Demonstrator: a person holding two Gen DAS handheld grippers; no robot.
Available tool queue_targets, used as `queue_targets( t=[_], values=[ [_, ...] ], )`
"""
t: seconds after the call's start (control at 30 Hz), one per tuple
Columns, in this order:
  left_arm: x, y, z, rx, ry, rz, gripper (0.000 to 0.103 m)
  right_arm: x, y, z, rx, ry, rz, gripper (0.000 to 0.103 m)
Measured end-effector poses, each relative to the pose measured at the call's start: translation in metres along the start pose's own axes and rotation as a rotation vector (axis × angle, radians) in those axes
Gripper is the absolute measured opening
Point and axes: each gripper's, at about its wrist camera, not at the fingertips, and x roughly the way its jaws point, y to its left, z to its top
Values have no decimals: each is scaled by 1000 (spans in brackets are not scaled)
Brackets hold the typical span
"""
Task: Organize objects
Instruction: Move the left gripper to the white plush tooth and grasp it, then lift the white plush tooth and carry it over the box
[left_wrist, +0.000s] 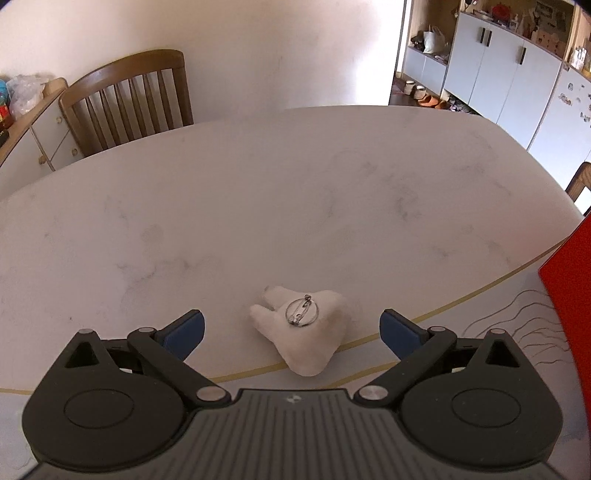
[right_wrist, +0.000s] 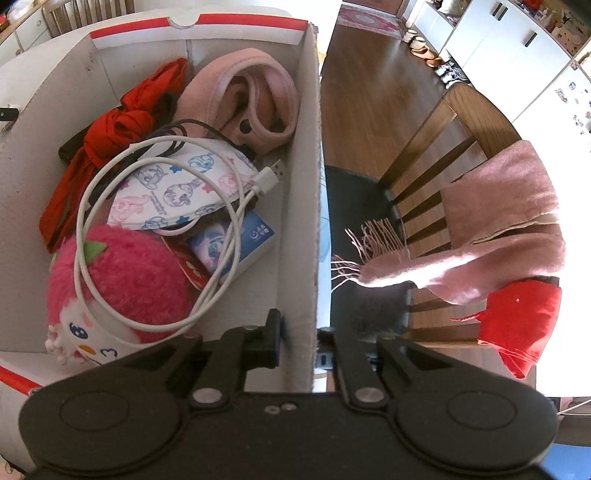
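Most of the sorting looks done. The cardboard box (right_wrist: 312, 177) already holds a good pile: a pink plush toy (right_wrist: 122, 291) nearest the right wrist camera, a coiled white USB cable (right_wrist: 155, 229) lying over it, a printed face mask (right_wrist: 184, 188) under the cable's loop, a small blue carton (right_wrist: 243, 240) beside the mask toward the box's right wall, red fabric (right_wrist: 122, 125) along the left wall, and a pink knitted piece (right_wrist: 255, 99) at the far end.

The right tongs (right_wrist: 299, 339) are clenched on the box's right wall, one finger inside and one outside, apparently steadying it.

What seems left is the white plush brooch (left_wrist: 306, 328). It lies pin side up on the desk (left_wrist: 295, 203), outside the box, whose red corner shows at the right edge of the left wrist view. The left tongs (left_wrist: 291, 328) stand released and wide, with the brooch between the two blue pads (left_wrist: 184, 332) and neither pad touching it.

My reading is that closing on the brooch and carrying it to the box is the remaining step. A pink scarf (right_wrist: 498, 236) and a red cloth (right_wrist: 524, 317) hang on a chair (right_wrist: 424, 177) beyond the box; whether they belong to the job I cannot tell.
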Motion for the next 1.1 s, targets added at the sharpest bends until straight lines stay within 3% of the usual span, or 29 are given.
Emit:
queue_targets(
  t=[0.03,0.17,0.23,0.6,1.1],
  values=[
    [1,1,-1,-2,-4,2,100,0,0,0,2,0,-1,9],
    [5,1,-3,-5,9,-7,69,-1,2,1,3,3,-5,9],
    [4,-1,-5,-2,1,-7,61,-1,2,1,6,3,-4,10],
    [-17,-8,-6,-20,1,-41,54,-1,1,1,6,3,-4,10],
    [-116,-74,-14,92,-19,-157,54,0,-3,-1,-5,-20,17,8]
  ],
)
